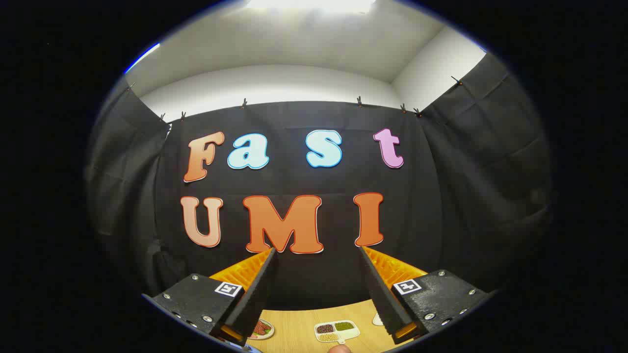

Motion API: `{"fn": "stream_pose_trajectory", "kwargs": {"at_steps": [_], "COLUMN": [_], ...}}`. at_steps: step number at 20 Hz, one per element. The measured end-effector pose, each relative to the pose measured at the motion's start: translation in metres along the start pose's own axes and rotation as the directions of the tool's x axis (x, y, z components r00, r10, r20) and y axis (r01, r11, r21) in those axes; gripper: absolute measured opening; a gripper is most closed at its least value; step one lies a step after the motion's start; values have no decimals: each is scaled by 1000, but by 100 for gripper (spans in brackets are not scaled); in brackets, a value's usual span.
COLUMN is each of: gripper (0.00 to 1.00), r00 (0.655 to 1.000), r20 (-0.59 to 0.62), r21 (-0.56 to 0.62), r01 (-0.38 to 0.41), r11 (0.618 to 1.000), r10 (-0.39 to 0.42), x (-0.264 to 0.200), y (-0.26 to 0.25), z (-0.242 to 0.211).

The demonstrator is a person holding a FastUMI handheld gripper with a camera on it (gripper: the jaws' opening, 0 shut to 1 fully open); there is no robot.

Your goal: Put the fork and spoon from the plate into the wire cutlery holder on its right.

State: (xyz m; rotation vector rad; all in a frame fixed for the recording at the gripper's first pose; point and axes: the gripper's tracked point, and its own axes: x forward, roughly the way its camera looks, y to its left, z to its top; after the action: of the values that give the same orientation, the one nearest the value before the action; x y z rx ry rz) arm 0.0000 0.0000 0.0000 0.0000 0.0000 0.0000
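Note:
My gripper (316,251) is raised and looks at the booth's back wall, its two fingers (255,289) spread wide apart with nothing between them. Low between the fingers lies a strip of the wooden tabletop (299,328).
On the tabletop lie flat food pictures: a tray card with three compartments of grains (336,330), a card with sausages (261,329) by the left finger, and a small white shape (377,319) by the right finger. A fingertip (338,349) shows at the near edge. Black cloth walls stand behind and at both sides.

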Motion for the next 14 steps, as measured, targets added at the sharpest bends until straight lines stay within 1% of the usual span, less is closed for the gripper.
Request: {"fn": "stream_pose_trajectory", "kwargs": {"at_steps": [8,14], "gripper": [96,96], "r00": [1000,999], "r20": [-10,-47], "r21": [4,4], "r01": [11,2], "r11": [1000,1000], "r10": [-11,-2], "x": [-1,1], "y": [-3,6], "z": [-2,-16]}}
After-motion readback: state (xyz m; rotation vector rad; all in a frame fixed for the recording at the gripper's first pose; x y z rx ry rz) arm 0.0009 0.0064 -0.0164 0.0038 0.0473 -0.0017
